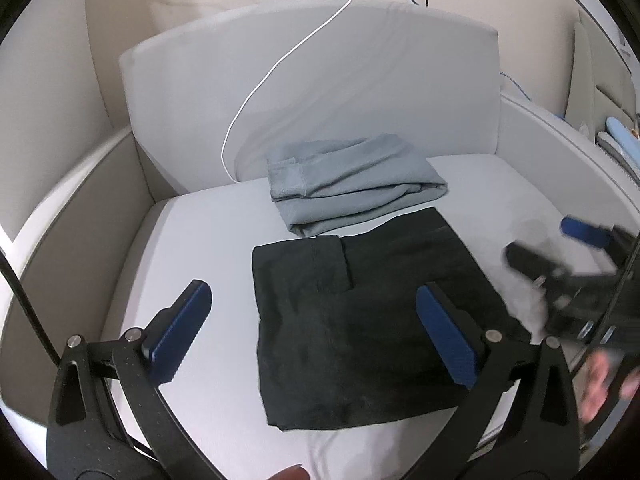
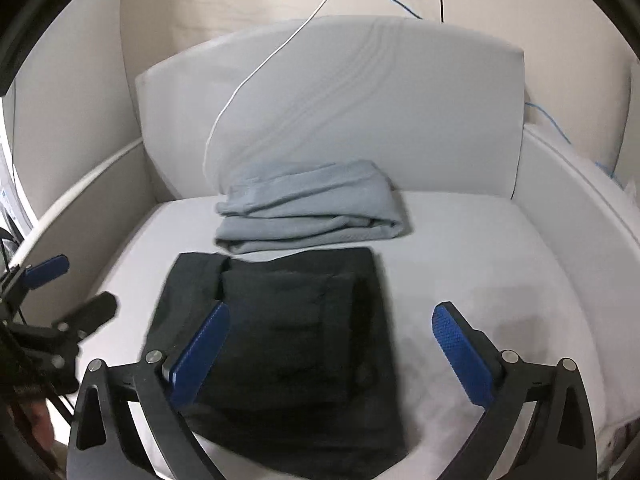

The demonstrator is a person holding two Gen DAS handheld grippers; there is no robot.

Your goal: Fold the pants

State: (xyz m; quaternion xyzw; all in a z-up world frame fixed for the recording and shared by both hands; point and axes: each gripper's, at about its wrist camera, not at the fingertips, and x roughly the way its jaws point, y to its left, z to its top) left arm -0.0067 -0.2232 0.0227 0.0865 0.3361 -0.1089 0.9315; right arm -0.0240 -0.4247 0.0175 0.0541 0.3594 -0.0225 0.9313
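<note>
Black pants (image 1: 360, 328) (image 2: 280, 352) lie folded into a flat rectangle on the pale seat cushion (image 1: 192, 248) (image 2: 480, 248). My left gripper (image 1: 316, 300) hangs above them, open wide, with nothing between its blue pads. My right gripper (image 2: 332, 320) is likewise open and empty above the pants' right part. In the left wrist view the right gripper (image 1: 560, 248) shows blurred at the right edge. The left gripper (image 2: 76, 284) appears at the left edge of the right wrist view.
A folded grey garment (image 1: 352, 184) (image 2: 308, 208) lies just behind the black pants, against the backrest (image 1: 320, 80) (image 2: 360, 100). A white cable (image 1: 280, 64) (image 2: 256, 68) hangs down over the backrest. Curved armrests (image 1: 60, 208) (image 2: 580, 200) bound the seat on both sides.
</note>
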